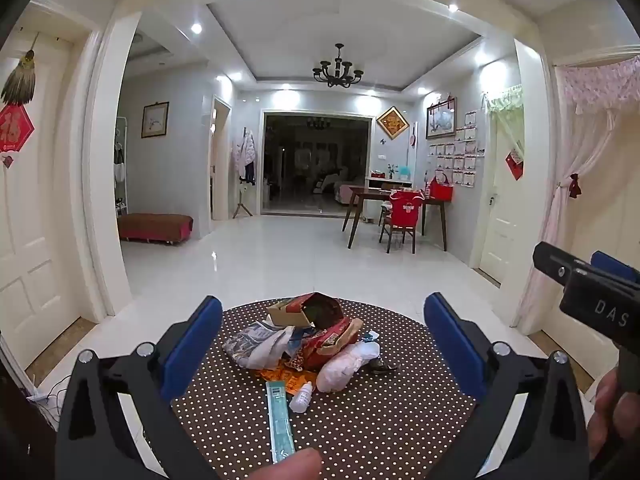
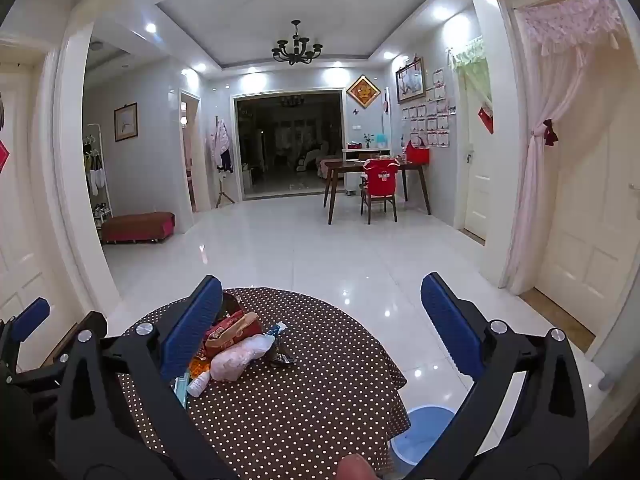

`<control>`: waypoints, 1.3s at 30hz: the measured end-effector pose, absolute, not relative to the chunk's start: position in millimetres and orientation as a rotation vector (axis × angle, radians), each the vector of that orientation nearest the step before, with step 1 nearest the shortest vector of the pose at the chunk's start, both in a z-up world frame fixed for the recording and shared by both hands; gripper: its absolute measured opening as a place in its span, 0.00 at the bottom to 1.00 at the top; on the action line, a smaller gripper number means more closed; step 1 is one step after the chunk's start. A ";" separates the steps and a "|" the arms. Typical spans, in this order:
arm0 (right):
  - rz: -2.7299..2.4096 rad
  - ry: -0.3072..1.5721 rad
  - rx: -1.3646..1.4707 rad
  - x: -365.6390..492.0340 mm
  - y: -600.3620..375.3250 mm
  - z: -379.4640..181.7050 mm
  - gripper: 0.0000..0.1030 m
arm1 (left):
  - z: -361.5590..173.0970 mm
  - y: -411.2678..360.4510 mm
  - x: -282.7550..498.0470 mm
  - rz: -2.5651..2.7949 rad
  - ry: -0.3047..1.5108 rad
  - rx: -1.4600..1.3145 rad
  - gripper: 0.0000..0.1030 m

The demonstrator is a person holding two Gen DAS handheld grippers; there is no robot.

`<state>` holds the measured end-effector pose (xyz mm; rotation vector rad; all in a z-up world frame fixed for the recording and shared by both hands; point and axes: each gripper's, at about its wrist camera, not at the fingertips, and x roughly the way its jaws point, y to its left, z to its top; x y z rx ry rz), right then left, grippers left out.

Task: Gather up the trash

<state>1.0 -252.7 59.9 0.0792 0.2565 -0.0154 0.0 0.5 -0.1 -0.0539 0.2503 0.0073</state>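
A heap of trash [image 1: 304, 336] is piled at the centre of the bench [image 1: 400, 408]; a dropper bottle [image 1: 302, 398] and a flat packet [image 1: 280, 420] are laid before it; a bin [image 2: 424, 432] is seen on the floor, lower right of the right wrist frame.

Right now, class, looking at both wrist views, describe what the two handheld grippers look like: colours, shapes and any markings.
Both are alike. The left gripper has a matt black, angular frame with silver round bolts at its joints and two long fingers faced with blue ribbed pads. The right gripper is built the same way; seen from the left wrist view, its black body carries pale lettering reading "DAS". No cables or sleeves show.
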 end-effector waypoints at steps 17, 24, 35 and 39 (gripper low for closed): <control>-0.011 0.281 0.094 8.2 -254.7 52.1 0.95 | -6.6 -1.5 8.9 0.013 0.277 -0.038 0.96; -0.002 0.284 0.077 8.5 -245.2 51.4 0.95 | -5.9 0.7 8.8 0.003 0.279 -0.048 0.96; 0.003 0.294 0.067 9.1 -239.5 49.9 0.95 | -5.9 9.2 8.2 0.012 0.279 -0.060 0.96; 0.003 0.294 0.071 9.5 -241.5 48.8 0.95 | -6.5 9.3 9.9 0.011 0.280 -0.059 0.96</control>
